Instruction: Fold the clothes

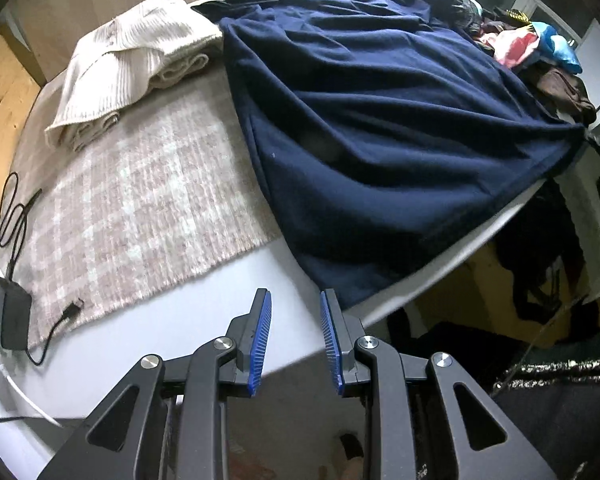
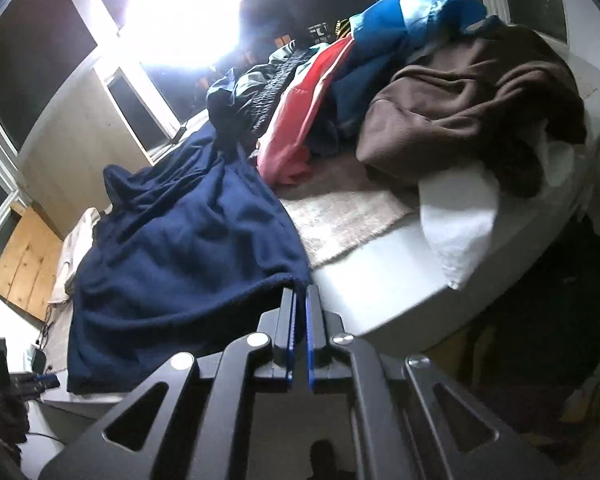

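A navy blue garment [image 1: 380, 120] lies spread and wrinkled over the white table [image 1: 204, 320], its lower edge draped over the table's front rim. My left gripper [image 1: 296, 300] is open and empty, just in front of the garment's near corner. In the right wrist view the same garment [image 2: 188, 248] stretches away to the left. My right gripper [image 2: 301, 296] is shut on the garment's corner hem, pulling it taut at the table's edge.
A folded cream knit sweater [image 1: 136, 64] lies on a plaid rug [image 1: 140, 200]. A black charger with cable [image 1: 10, 312] sits at the left. A pile of unfolded clothes [image 2: 420, 92] with a brown garment and a white towel [image 2: 460, 216] lies at the back right.
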`<state>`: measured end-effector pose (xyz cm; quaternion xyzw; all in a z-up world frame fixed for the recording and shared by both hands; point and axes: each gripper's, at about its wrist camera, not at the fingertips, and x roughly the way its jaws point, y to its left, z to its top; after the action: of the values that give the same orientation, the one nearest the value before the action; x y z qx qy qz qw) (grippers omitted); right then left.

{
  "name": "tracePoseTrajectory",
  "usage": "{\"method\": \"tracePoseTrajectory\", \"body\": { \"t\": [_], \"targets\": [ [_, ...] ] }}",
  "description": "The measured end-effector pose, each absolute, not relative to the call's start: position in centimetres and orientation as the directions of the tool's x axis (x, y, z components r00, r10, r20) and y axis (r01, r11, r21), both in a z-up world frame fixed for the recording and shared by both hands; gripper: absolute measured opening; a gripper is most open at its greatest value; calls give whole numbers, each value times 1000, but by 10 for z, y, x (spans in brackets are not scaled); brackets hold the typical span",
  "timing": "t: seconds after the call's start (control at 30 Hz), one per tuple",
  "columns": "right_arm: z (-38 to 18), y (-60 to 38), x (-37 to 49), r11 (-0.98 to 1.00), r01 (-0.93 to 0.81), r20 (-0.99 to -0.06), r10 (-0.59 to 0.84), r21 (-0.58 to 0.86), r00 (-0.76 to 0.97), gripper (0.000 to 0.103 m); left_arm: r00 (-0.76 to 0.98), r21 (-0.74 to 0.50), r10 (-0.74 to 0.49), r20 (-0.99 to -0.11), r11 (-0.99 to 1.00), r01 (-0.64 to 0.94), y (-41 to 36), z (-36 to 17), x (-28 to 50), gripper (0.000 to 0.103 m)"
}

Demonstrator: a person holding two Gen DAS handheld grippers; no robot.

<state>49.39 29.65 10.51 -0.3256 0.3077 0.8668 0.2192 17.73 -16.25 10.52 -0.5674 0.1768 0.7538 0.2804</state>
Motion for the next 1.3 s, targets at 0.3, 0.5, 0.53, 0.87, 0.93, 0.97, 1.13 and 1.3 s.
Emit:
{"method": "tracePoseTrajectory", "body": {
  "t": [0.3, 0.5, 0.53, 0.87, 0.93, 0.97, 1.13, 1.3],
  "targets": [
    [141, 301, 479, -713, -520, -655, 114, 470, -747, 4, -149, -123, 272, -951, -772, -623, -171, 72, 177, 24],
    [165, 288, 466, -758, -476, -643, 98, 447, -760, 4, -177, -104, 285, -942, -751, -652, -156, 69, 172, 2],
    [171, 285, 463, -769, -459, -636, 89, 445, -767, 4, -180, -106, 284, -942, -758, -643, -158, 72, 169, 2],
    [171, 346, 494, -695, -674, -738, 314, 250, -597, 4, -272, -120, 365, -891, -765, -632, -150, 139, 158, 7],
    [140, 364, 486, -695, -707, -812, 333, 133, -480, 4, -274, -110, 354, -894, -768, -631, -138, 132, 161, 6],
    [127, 368, 481, -709, -696, -832, 314, 115, -458, 4, -268, -111, 348, -898, -770, -628, -133, 126, 165, 6],
    [108, 365, 458, -801, -597, -869, 261, 49, -421, 4, -209, -131, 328, -921, -768, -627, -105, 105, 206, 7],
    [115, 376, 446, -862, -507, -874, 238, 11, -423, 4, -218, -127, 348, -912, -745, -655, -52, 94, 228, 19]
  ]
}}
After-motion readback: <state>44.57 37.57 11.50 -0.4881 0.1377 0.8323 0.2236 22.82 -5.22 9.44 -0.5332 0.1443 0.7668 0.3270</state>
